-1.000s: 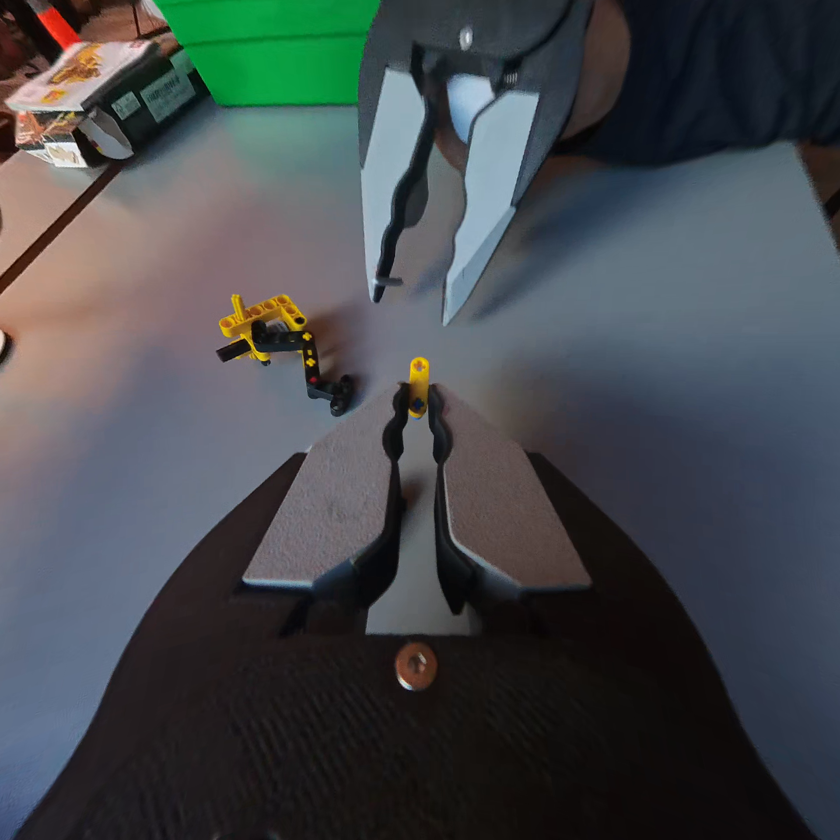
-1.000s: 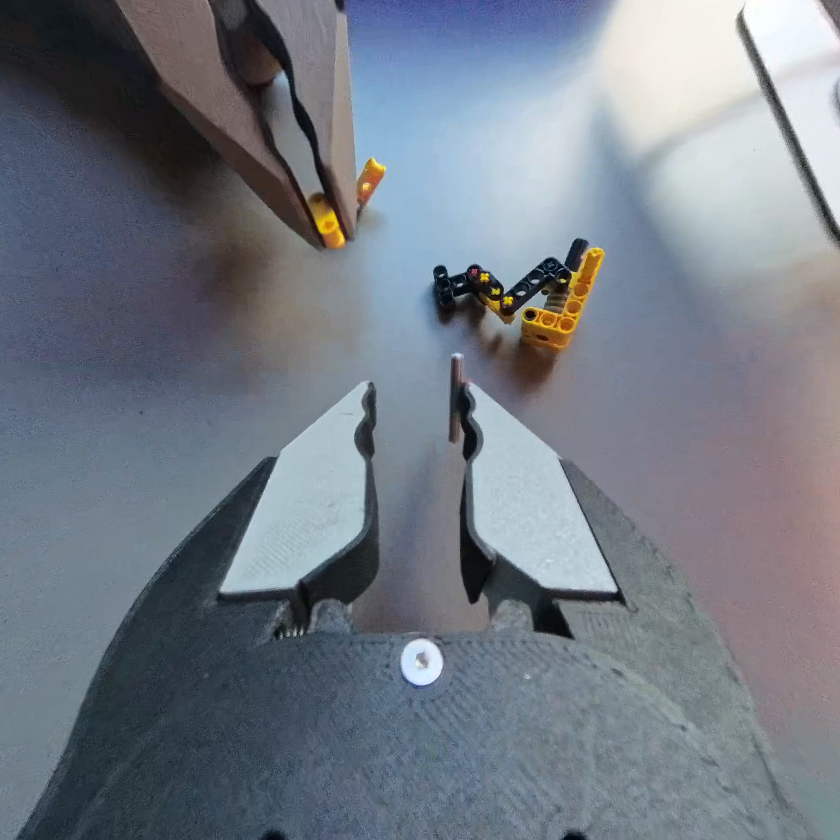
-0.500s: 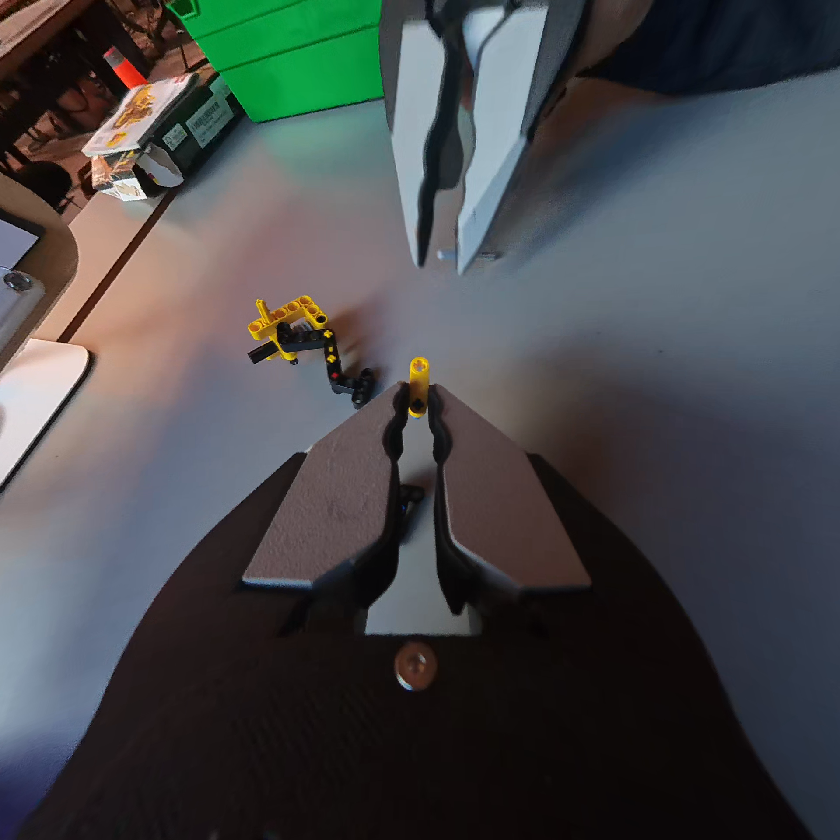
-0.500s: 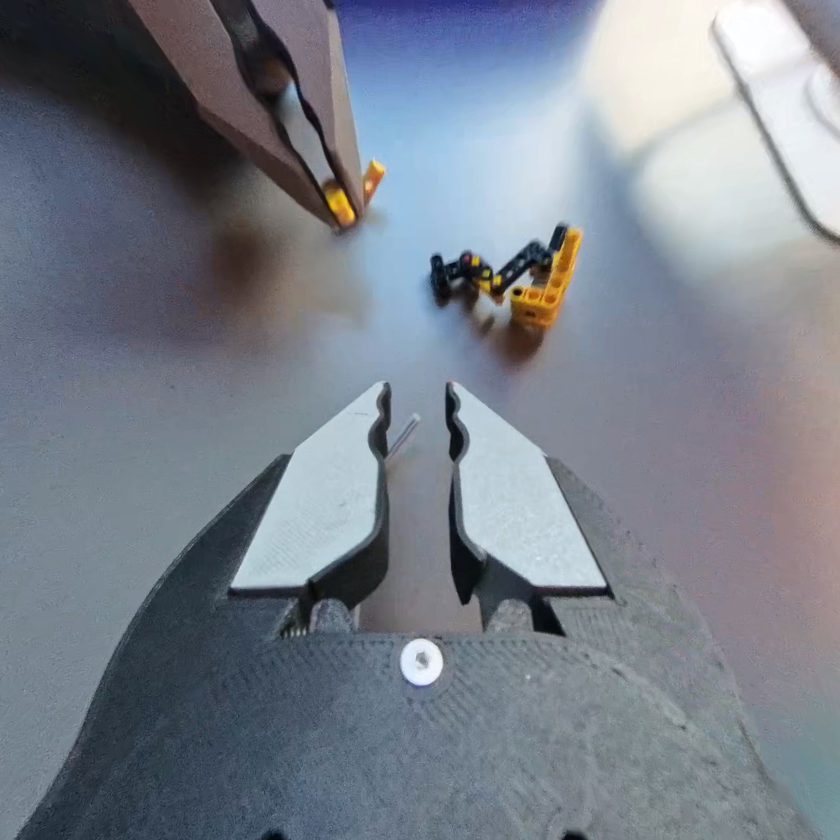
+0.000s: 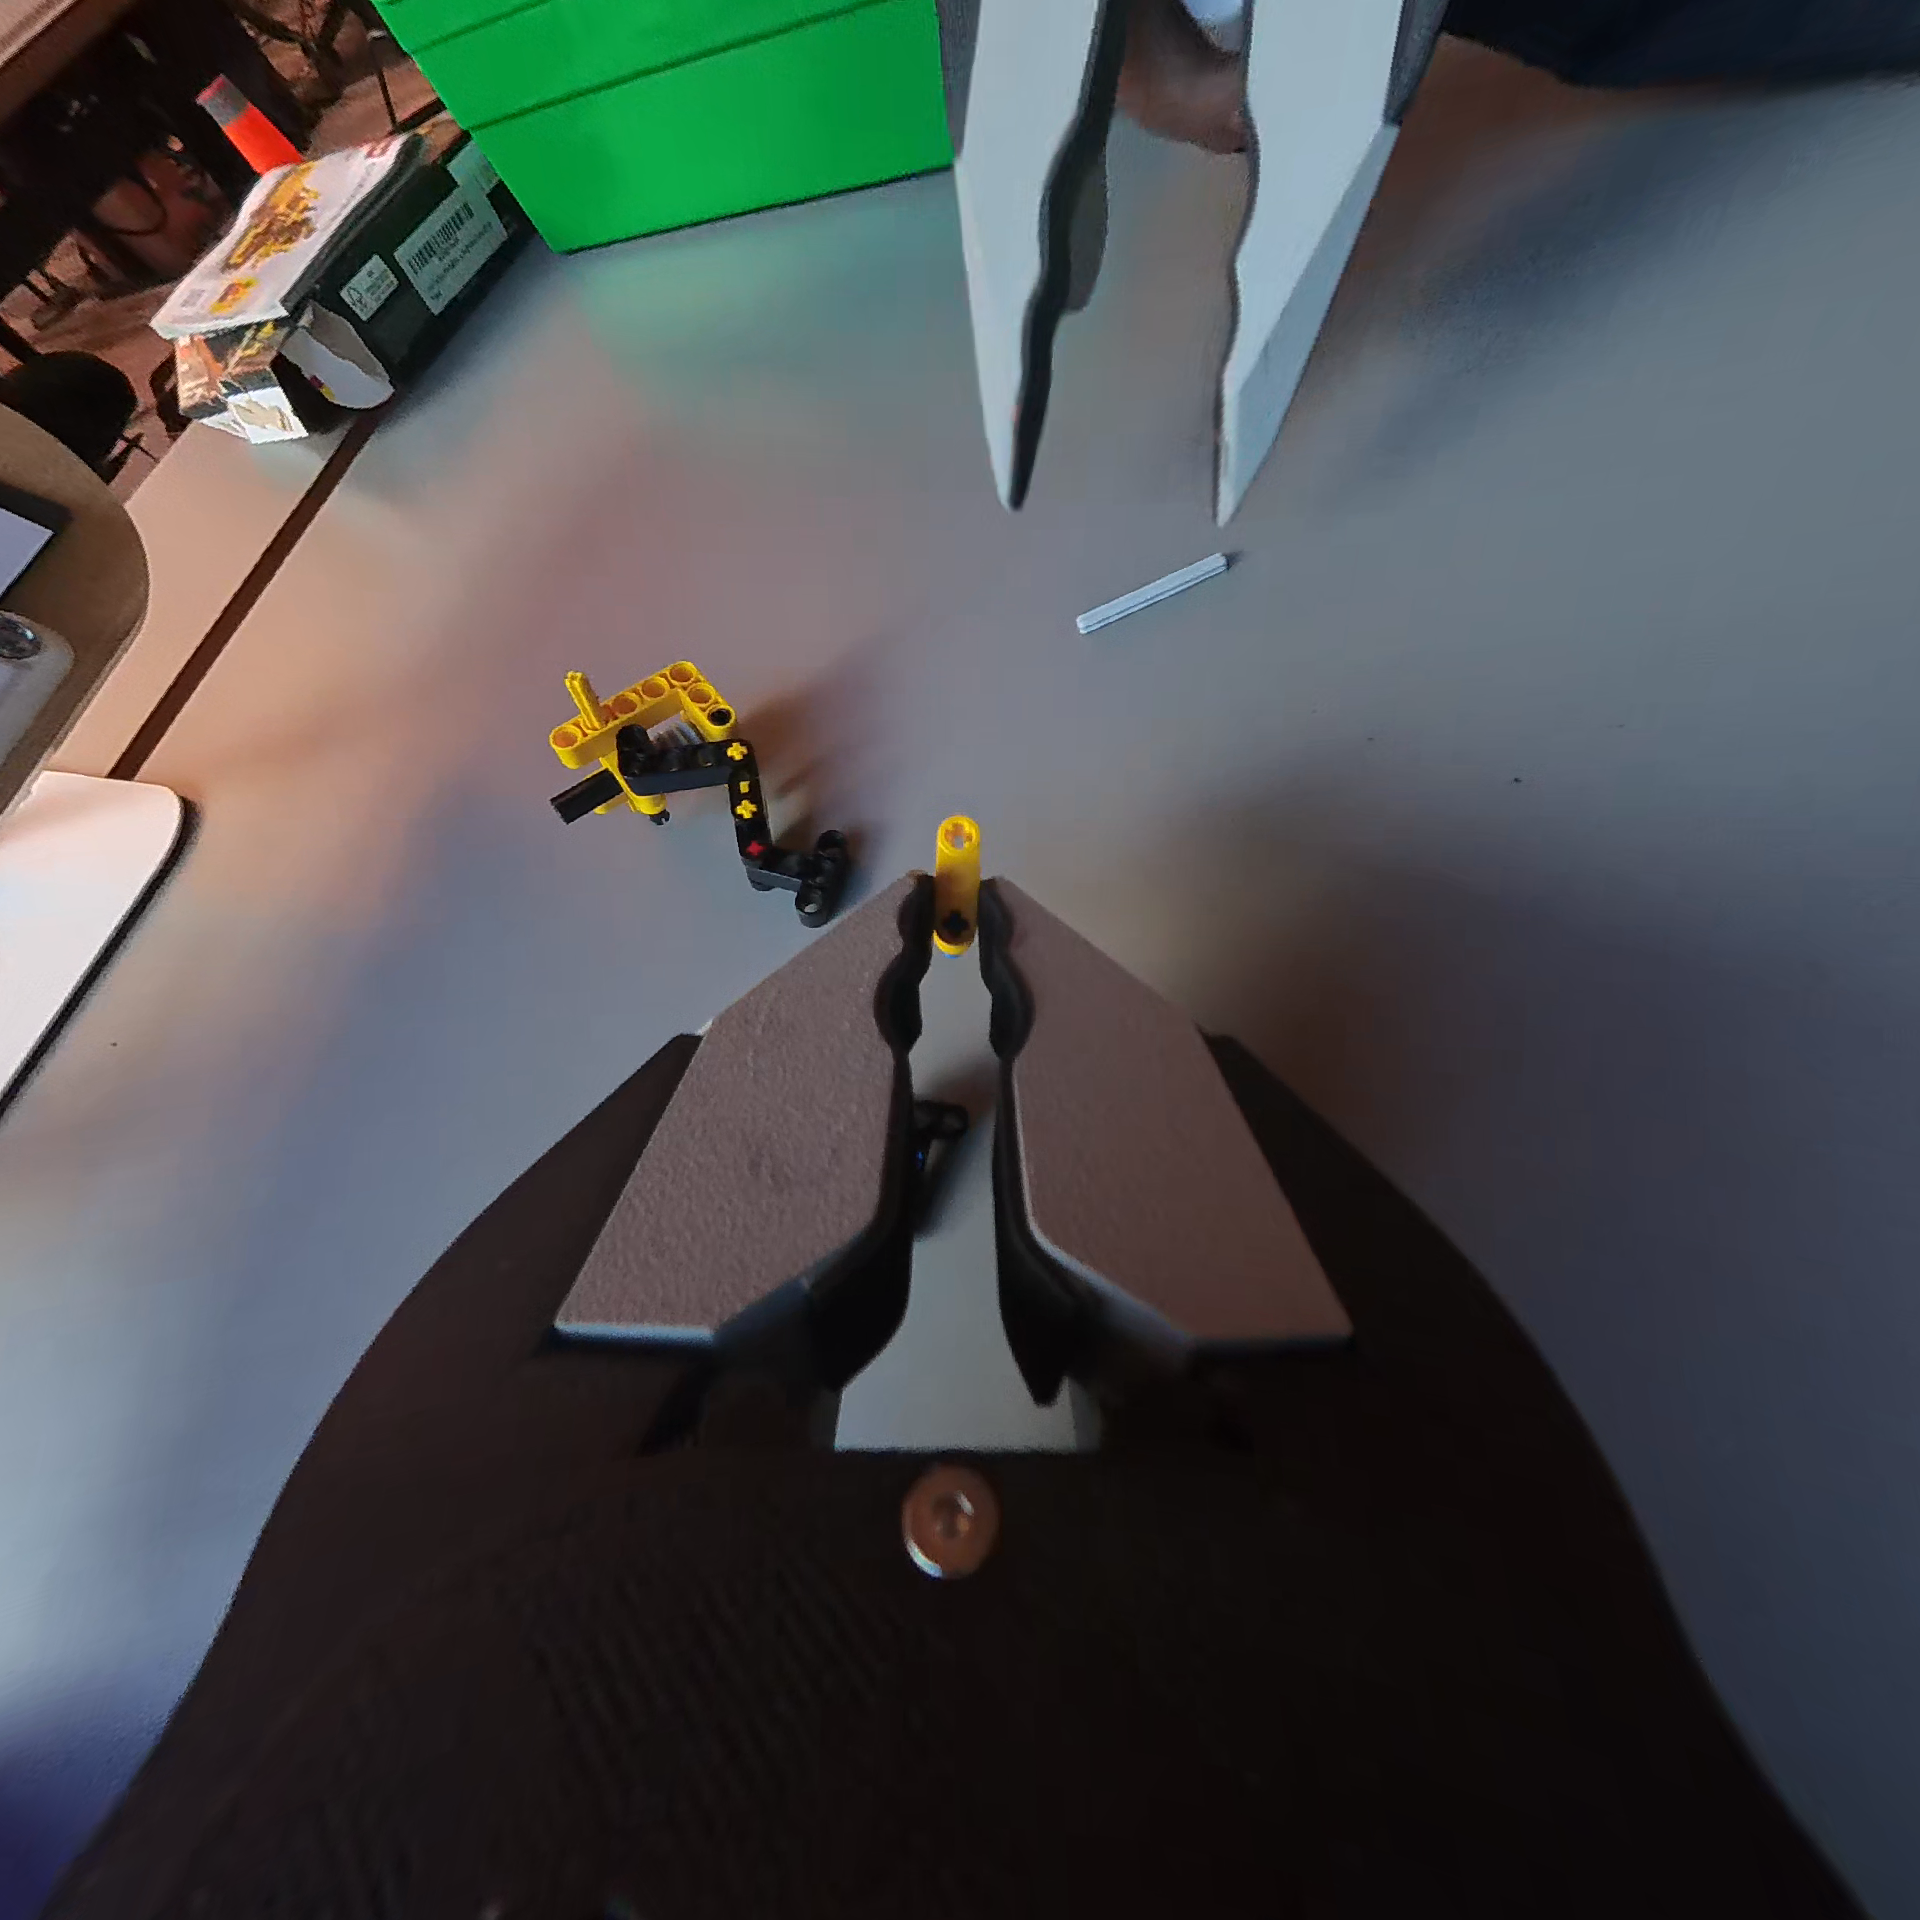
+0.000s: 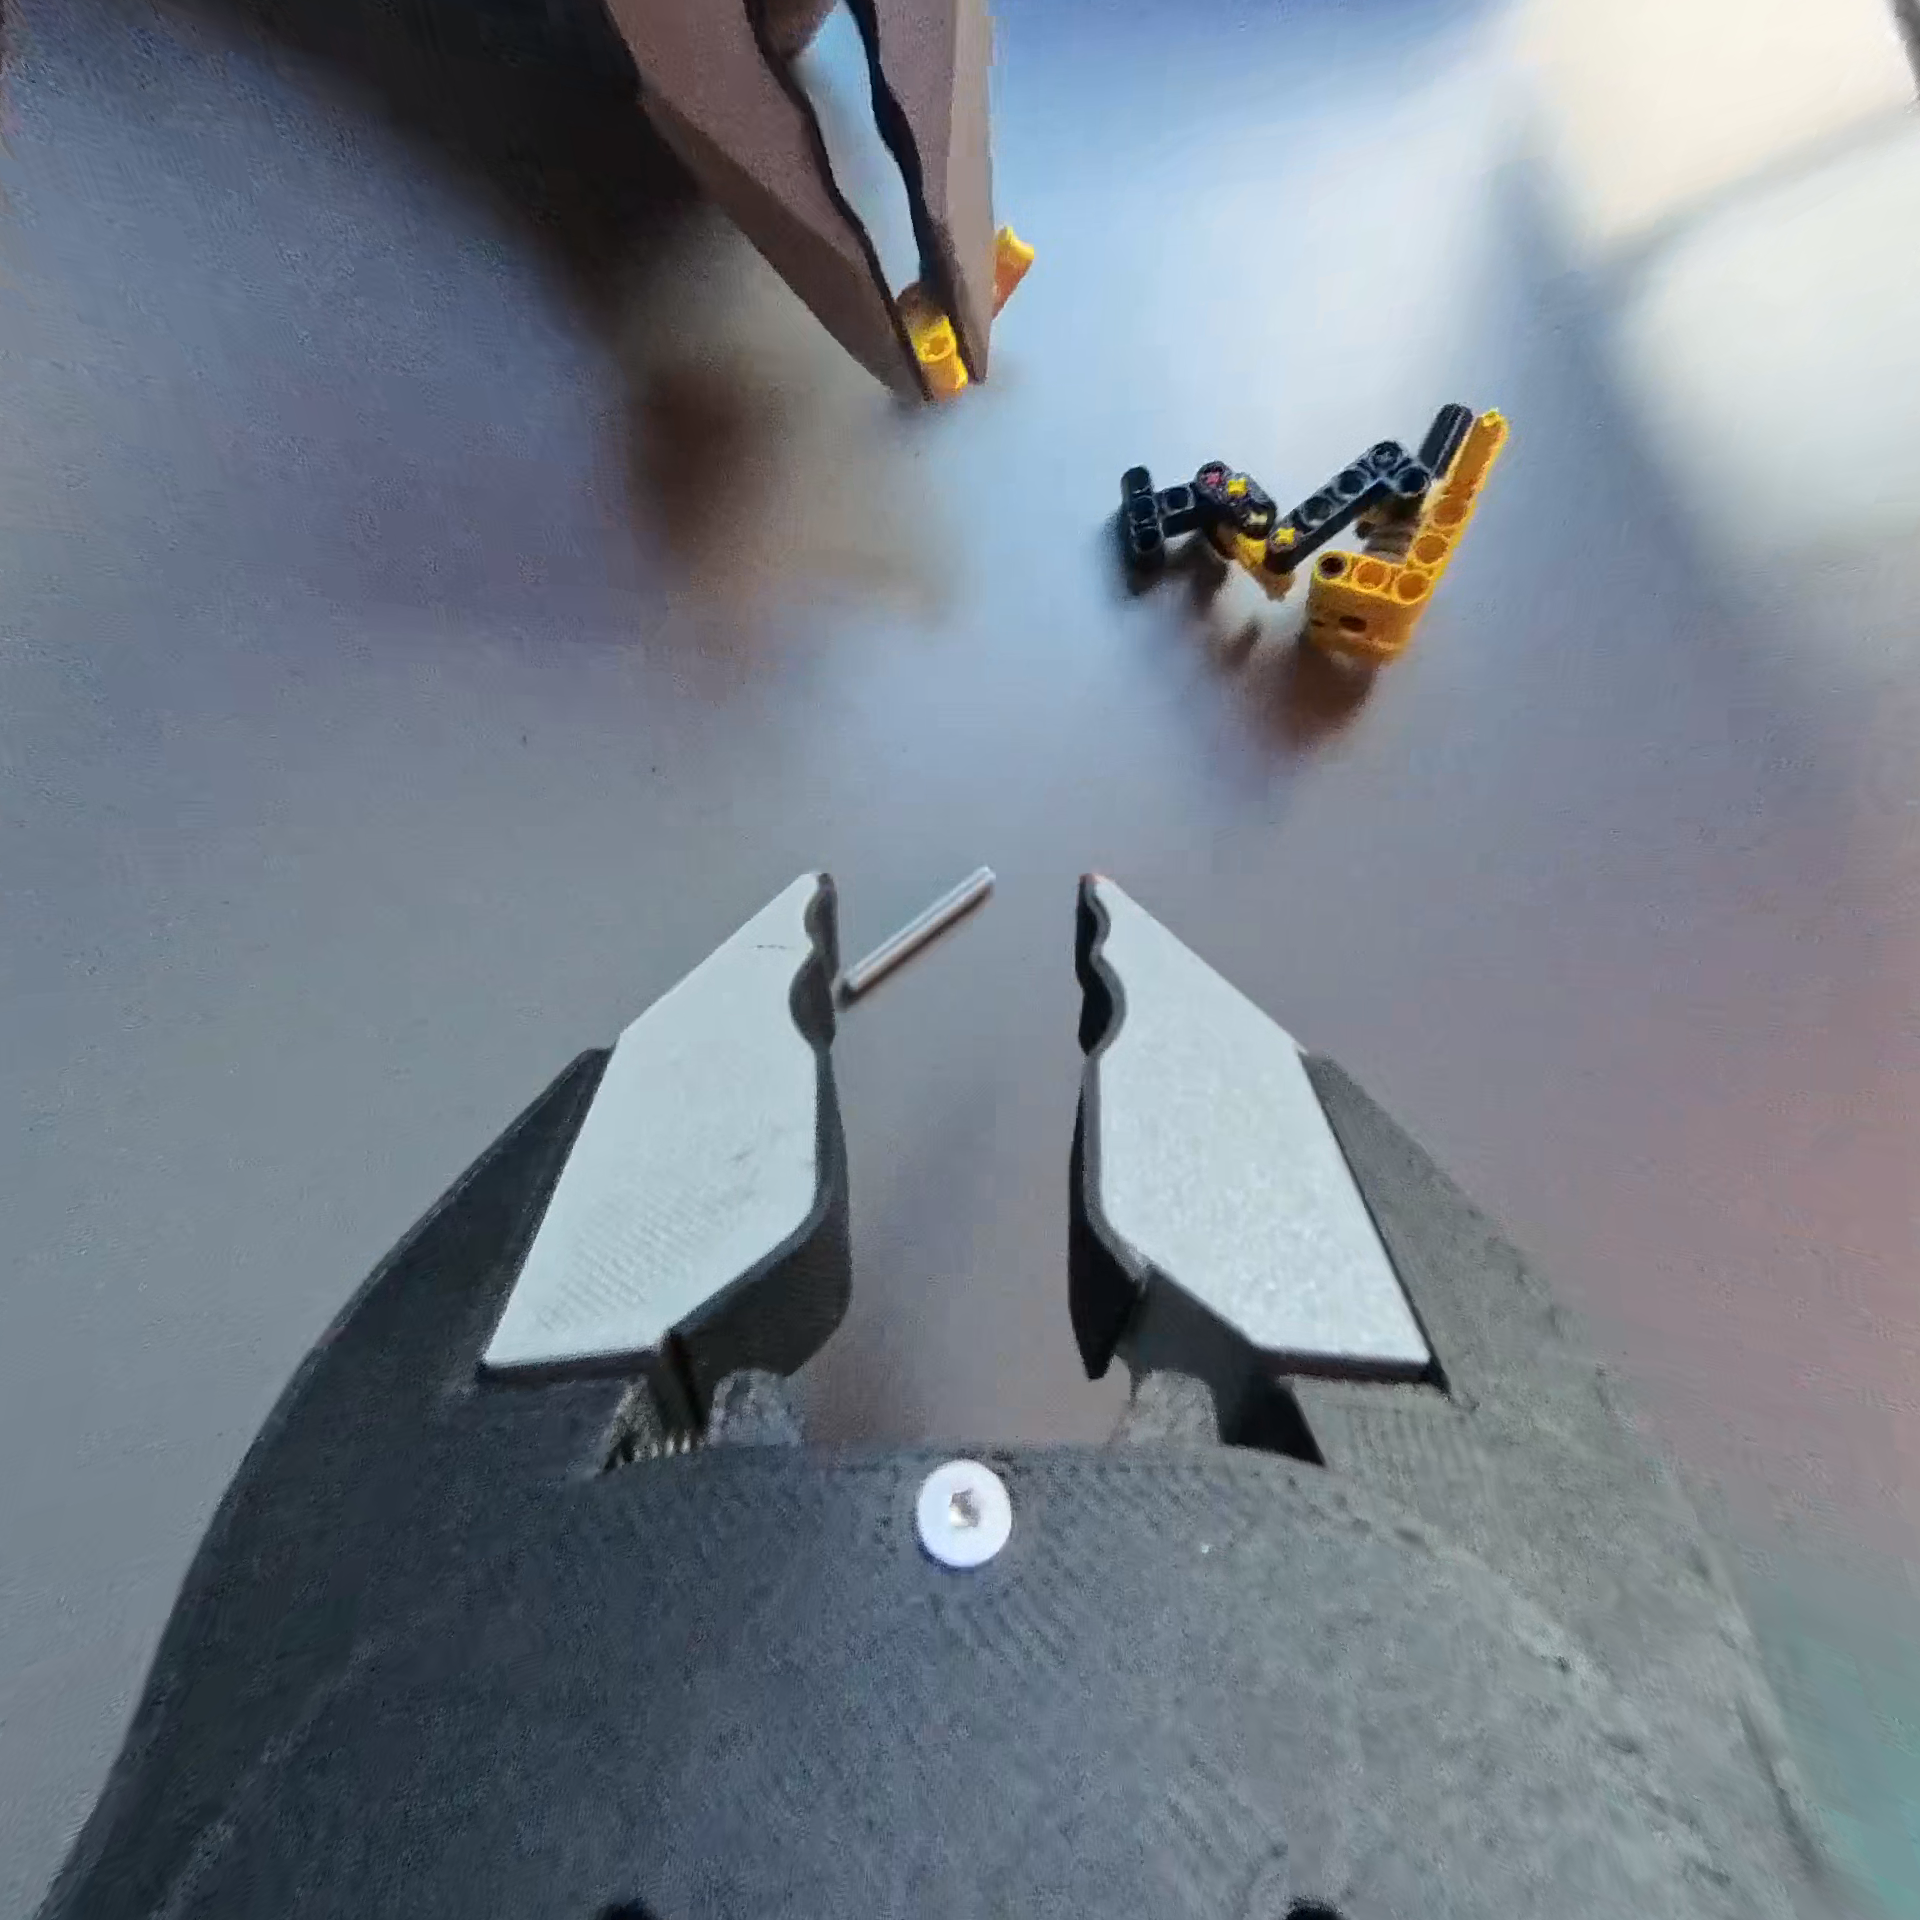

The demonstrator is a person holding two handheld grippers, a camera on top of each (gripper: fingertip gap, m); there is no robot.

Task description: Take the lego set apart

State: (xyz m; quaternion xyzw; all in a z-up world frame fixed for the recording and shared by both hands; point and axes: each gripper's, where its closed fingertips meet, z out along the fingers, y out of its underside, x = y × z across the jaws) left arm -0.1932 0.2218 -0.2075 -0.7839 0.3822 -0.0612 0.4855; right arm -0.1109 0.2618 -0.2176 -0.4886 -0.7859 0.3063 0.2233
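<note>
Yellow-and-black lego assembly point(image 5: 686, 774); beside it yellow piece point(image 5: 956, 883), farther off pale grey axle point(image 5: 1151, 593); grey table point(image 5: 1558, 831); bright green bins point(image 5: 675, 114) behind.

The setting appears to be an office or lab workroom rather than a home. The work surface is a plain grey table point(image 5: 1558, 935) with a smooth laminate top. At its far edge stands a bright green box point(image 5: 686, 114). Near the far left corner lies a dark carton with printed labels point(image 5: 436, 260), and a colourful booklet point(image 5: 281, 223) rests on top of it. Beyond that corner an orange cone point(image 5: 244, 125) and dark chair or table legs point(image 5: 94, 156) stand on the floor. A second, rounded desk edge point(image 5: 94, 582) adjoins the left edge.
</note>
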